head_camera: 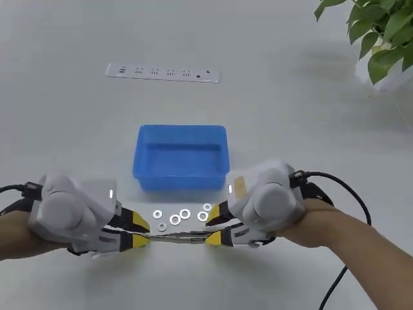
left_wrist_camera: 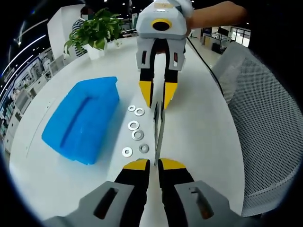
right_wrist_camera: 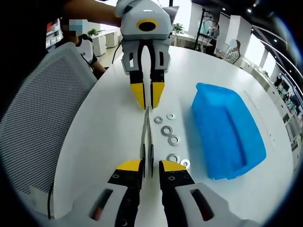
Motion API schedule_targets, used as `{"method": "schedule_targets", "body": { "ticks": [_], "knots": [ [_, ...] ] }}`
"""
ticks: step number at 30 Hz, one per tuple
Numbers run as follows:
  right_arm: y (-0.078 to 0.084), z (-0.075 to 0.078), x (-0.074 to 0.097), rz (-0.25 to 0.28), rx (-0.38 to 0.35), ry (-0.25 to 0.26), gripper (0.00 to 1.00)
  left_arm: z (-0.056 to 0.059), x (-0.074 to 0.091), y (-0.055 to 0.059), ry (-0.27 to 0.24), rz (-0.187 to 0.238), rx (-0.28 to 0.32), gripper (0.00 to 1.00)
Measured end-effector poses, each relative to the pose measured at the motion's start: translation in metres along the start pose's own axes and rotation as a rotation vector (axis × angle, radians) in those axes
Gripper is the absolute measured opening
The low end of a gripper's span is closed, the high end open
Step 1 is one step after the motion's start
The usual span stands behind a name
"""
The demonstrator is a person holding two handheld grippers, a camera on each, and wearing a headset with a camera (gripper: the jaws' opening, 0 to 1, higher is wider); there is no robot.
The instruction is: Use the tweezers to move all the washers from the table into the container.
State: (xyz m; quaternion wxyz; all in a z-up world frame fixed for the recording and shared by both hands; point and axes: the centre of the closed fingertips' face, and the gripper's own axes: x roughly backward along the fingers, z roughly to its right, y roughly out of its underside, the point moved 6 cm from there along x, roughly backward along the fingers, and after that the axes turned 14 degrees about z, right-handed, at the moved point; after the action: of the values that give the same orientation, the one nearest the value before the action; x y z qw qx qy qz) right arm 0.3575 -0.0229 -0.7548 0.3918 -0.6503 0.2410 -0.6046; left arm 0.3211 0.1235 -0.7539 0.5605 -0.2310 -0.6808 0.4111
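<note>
The left gripper (head_camera: 148,233) has its yellow-tipped jaws drawn nearly together on the joined end of the tweezers (head_camera: 177,237), and looks to be pinching it. Facing it, the right gripper (head_camera: 208,230) has its jaws a little apart, one on each side of the tweezers' two legs; I cannot tell whether they press on the legs or only flank them (the legs are visibly spread in the right gripper view). The tweezers run straight between the two grippers, low over the table (head_camera: 271,103); whether they rest on it or are just lifted is unclear.

Just beyond the tweezers lie the washers (head_camera: 175,220), six as far as I can count, loosely scattered on the table between the tool and the blue container (head_camera: 181,177); none is between the tweezer tips. The container stands just behind them, and its inside looks bare.

Judged from this, no washer is in yet; the tool is only being taken in hand, and all six are left to carry. Farther back are a power strip (head_camera: 162,72) and a plant (head_camera: 381,32).
</note>
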Motion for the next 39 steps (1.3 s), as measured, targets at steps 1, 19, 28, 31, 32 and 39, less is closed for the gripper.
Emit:
{"method": "schedule_targets", "body": {
  "ticks": [1,19,28,31,32,39],
  "knots": [
    [0.001,0.000,-0.001,0.000,-0.005,-0.002,0.16,0.001,-0.001,0.000,-0.002,-0.004,-0.003,0.12],
    [0.005,-0.004,-0.003,0.002,-0.022,0.003,0.12,0.006,-0.005,-0.007,0.014,-0.008,-0.003,0.06],
    [0.003,-0.007,-0.003,-0.005,-0.019,0.000,0.12,0.009,0.005,-0.025,0.024,-0.014,-0.046,0.06],
    [0.002,-0.007,-0.002,-0.003,-0.017,0.002,0.12,0.009,0.006,-0.031,0.028,-0.018,-0.061,0.06],
    [0.002,-0.007,-0.002,-0.002,-0.018,0.003,0.13,0.010,0.007,-0.033,0.030,-0.018,-0.065,0.06],
    [-0.003,-0.008,-0.003,0.003,-0.011,0.005,0.14,0.010,0.011,-0.048,0.027,-0.010,-0.087,0.06]
  ]
}}
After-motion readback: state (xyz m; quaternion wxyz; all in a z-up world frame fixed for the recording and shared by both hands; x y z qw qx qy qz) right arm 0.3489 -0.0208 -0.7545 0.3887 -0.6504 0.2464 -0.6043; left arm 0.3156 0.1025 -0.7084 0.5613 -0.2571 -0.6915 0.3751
